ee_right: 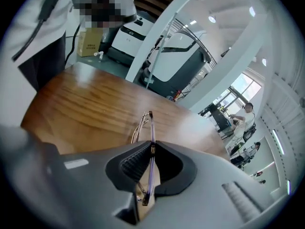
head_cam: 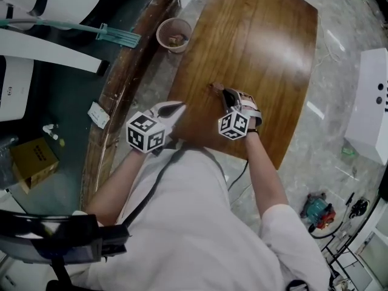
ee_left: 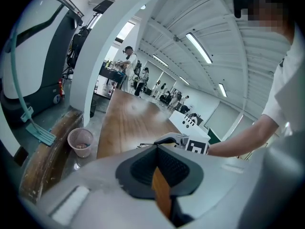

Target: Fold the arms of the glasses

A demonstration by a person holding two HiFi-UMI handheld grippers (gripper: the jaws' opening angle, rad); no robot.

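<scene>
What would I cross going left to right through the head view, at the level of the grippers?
yellow box → white card → left gripper → right gripper, clamped on the glasses → white cabinet

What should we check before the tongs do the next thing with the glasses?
1. Right tongs gripping the glasses: ok, the frame is pinched between them.
2. Left tongs empty: ok, nothing sits between them.
3. Left tongs open, ready to push an arm: not ok, they are shut.
4. Table under the glasses: ok, the wood lies right below.
5. Arms of the glasses folded: cannot tell, the frame is seen edge-on.
</scene>
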